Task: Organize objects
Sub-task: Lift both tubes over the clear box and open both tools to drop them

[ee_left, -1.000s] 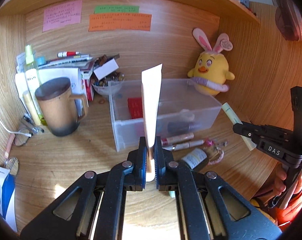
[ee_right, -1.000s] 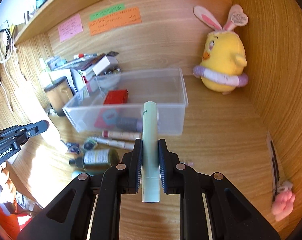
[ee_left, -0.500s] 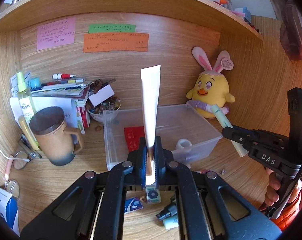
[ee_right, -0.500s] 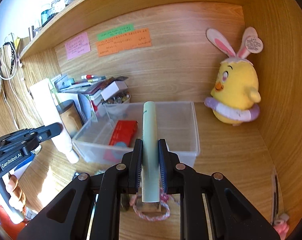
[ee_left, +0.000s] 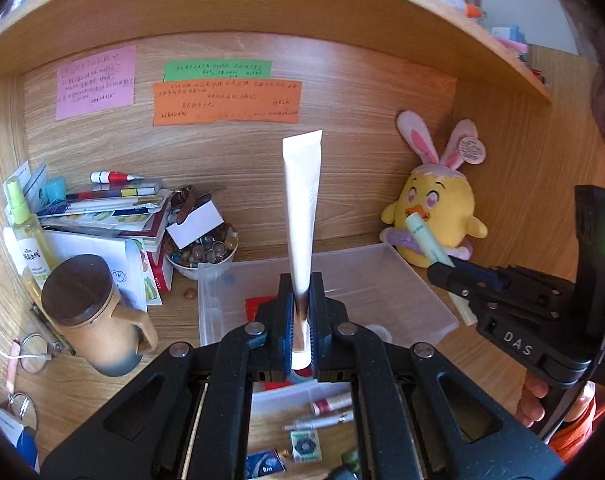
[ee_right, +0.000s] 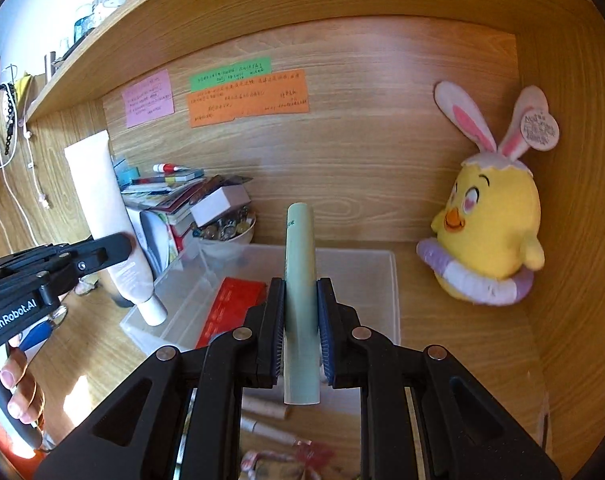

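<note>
The clear plastic storage bin (ee_left: pixel 402 280) sits low in the middle of both views on the wooden desk, and it is only partly filled: a flat red packet (ee_right: pixel 230 308) lies on its floor, with something pale and round near its front wall that I cannot make out. Two more items are on their way, I judge. The left gripper (ee_left: pixel 301 320) is clamped on a white squeeze tube (ee_left: pixel 301 208), smooth, matte and tapering from a flat crimped top, standing upright in the centre of the frame above the bin. The right gripper (ee_right: pixel 300 332) is closed around a pale green tube (ee_right: pixel 300 272), a plain cylinder with faint print, also held over the bin. Much remains: lip-product sticks (ee_left: pixel 330 404), a thin pen-like stick (ee_left: pixel 322 422) and small printed boxes (ee_left: pixel 304 446) lie loose on the desk at the bottom of the left view. At right stands a fuzzy yellow chick plush (ee_right: pixel 490 236) with rabbit ears, at lower left a lidded ceramic mug (ee_left: pixel 98 320).
</note>
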Action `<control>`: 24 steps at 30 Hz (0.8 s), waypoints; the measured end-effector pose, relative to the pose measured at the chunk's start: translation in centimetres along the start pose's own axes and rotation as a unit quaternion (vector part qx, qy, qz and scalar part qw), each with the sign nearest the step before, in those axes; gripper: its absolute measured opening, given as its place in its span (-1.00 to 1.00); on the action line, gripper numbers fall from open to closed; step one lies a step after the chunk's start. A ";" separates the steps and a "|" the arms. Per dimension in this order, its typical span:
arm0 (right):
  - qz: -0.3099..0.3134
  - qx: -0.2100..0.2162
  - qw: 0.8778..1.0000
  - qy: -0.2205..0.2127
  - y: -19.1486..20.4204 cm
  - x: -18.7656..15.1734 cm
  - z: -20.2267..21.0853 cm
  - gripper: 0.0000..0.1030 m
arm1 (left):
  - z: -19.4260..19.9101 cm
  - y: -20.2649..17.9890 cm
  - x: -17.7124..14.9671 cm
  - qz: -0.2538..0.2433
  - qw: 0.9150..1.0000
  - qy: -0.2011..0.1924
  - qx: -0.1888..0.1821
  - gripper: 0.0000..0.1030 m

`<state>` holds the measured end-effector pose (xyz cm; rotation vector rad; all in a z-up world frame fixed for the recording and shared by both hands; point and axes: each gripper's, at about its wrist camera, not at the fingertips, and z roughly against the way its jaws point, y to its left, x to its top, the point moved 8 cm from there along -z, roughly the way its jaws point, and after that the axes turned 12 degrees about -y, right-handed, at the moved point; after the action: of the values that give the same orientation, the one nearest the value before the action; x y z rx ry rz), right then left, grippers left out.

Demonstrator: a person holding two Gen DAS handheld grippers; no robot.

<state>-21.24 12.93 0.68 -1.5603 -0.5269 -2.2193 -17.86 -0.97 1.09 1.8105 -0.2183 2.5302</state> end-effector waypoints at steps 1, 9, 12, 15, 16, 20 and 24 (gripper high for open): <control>0.003 -0.002 1.000 -0.001 -0.1 0.2 -0.3 -0.72 | -0.5 0.2 0.0 0.002 1.000 0.004 0.002 -0.89; 0.017 -0.009 1.000 0.022 -1.0 -0.3 -3.2 -0.72 | -3.4 2.0 -1.5 -0.004 0.999 0.030 0.031 -0.89; 0.022 -0.010 0.999 0.037 -1.4 -1.0 -4.3 -0.72 | -4.3 2.5 -2.2 -0.005 0.998 0.041 0.037 -0.89; 0.019 -0.009 0.998 0.051 -1.7 -1.8 -5.3 -0.72 | -5.2 3.0 -2.9 -0.009 0.997 0.052 0.048 -0.89; 0.017 -0.007 0.998 0.056 -1.7 -2.1 -5.6 -0.72 | -5.5 3.1 -3.1 -0.013 0.997 0.054 0.054 -0.89; 0.018 -0.010 0.997 0.080 -2.2 -3.5 -6.8 -0.72 | -6.6 3.6 -4.1 -0.018 0.995 0.070 0.062 -0.89; 0.022 -0.013 0.995 0.098 -2.4 -4.4 -7.5 -0.72 | -7.7 3.9 -5.2 -0.030 0.993 0.085 0.076 -0.89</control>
<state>-27.11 11.59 -6.04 -1.3342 -0.4038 -2.3207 -23.75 -3.52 -6.66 1.6058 0.0326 2.7056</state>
